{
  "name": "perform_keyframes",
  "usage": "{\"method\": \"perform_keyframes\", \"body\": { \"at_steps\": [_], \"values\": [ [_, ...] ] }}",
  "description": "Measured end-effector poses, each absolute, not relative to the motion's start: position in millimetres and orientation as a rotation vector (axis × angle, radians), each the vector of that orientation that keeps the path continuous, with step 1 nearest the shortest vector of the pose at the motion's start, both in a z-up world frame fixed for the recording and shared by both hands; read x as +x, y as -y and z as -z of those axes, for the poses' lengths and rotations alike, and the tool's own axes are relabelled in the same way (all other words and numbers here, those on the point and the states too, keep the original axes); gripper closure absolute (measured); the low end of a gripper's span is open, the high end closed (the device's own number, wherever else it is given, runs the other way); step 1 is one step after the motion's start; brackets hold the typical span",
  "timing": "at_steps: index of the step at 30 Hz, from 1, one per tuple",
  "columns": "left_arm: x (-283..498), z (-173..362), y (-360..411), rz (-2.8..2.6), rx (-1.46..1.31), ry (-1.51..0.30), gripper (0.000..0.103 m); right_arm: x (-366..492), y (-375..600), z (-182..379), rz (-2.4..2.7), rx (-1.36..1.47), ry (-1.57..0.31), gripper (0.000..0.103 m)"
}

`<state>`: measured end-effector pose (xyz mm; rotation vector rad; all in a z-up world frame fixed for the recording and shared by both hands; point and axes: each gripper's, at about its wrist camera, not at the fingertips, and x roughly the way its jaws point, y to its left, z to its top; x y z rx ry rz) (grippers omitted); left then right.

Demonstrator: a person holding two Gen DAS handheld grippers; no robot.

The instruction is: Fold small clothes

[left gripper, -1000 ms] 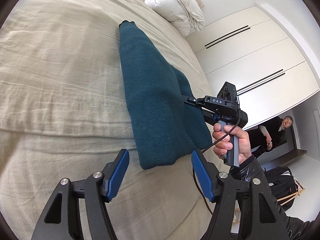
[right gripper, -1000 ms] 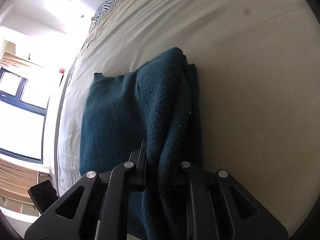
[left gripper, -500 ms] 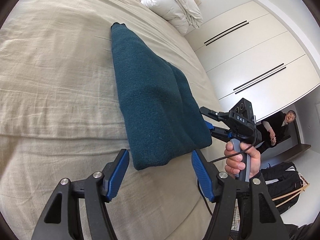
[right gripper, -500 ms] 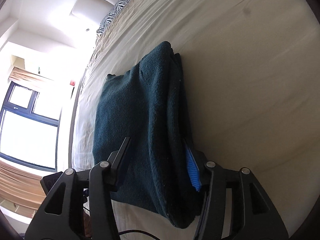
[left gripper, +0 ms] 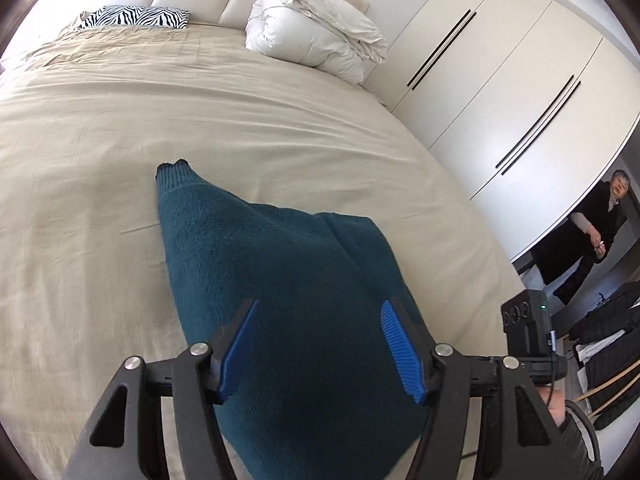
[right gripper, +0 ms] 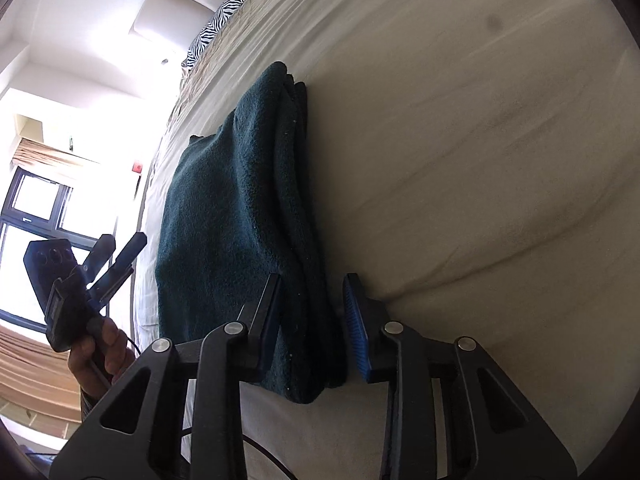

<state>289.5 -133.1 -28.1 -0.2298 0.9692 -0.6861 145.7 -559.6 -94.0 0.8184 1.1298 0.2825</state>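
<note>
**On the bed: folded teal garment, both claws released**

Left wrist view: on the beige bed sheet (left gripper: 100, 140), a teal knit garment (left gripper: 280, 280) lies folded, running from 11 o'clock down to 6 o'clock. Left gripper (left gripper: 318, 342) hovers over its near end, jaws spread wide, nothing held. Rolled white duvet (left gripper: 316, 36) at 12, zebra pillow (left gripper: 136, 18) at 11, wardrobe (left gripper: 500, 80) at 2, a bystander (left gripper: 588, 236) at 3.

Right wrist view: right gripper (right gripper: 314, 322) straddles the garment's (right gripper: 240, 208) stacked edge at 6 o'clock, jaws parted, pads near the cloth; contact unclear. Layers show stepped along the right side. Left gripper (right gripper: 118, 254) at 9, off the cloth.

Risk, as judged: closing on only the upper layers would peel the stack open; dragging could bunch the sheet and skew the fold.
</note>
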Motion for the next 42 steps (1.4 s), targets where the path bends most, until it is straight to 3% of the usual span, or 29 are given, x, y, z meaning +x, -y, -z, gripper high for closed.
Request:
{"method": "perform_keyframes", "body": {
  "at_steps": [4, 8, 17, 25, 32, 34, 35, 36, 42],
  "values": [
    [303, 60, 150, 0.640, -0.132, -1.035, 0.054, 145, 566, 103, -0.302, 0.847, -1.126, 0.077],
    [292, 67, 160, 0.627, 0.001, -0.992, 0.054, 141, 571, 100, -0.331, 0.860, -1.122, 0.077],
    [283, 71, 162, 0.612, 0.036, -0.963, 0.054, 133, 540, 33, -0.330, 0.702, -1.035, 0.072],
    [279, 75, 167, 0.601, 0.085, -0.940, 0.053, 129, 509, 75, -0.387, 0.634, -1.112, 0.075],
    [278, 76, 166, 0.596, 0.085, -0.927, 0.053, 118, 526, 48, -0.387, 0.621, -1.055, 0.074],
    [277, 76, 166, 0.596, 0.086, -0.926, 0.053, 118, 537, 40, -0.377, 0.659, -1.026, 0.064],
    [277, 76, 166, 0.596, 0.085, -0.925, 0.053, 127, 540, 43, -0.359, 0.679, -1.016, 0.045],
    [277, 76, 165, 0.597, 0.083, -0.924, 0.053, 129, 544, 42, -0.332, 0.693, -0.999, 0.036],
    [264, 51, 140, 0.593, -0.028, -0.891, 0.051, 153, 550, 46, -0.282, 0.690, -1.009, 0.036]
  ]
}}
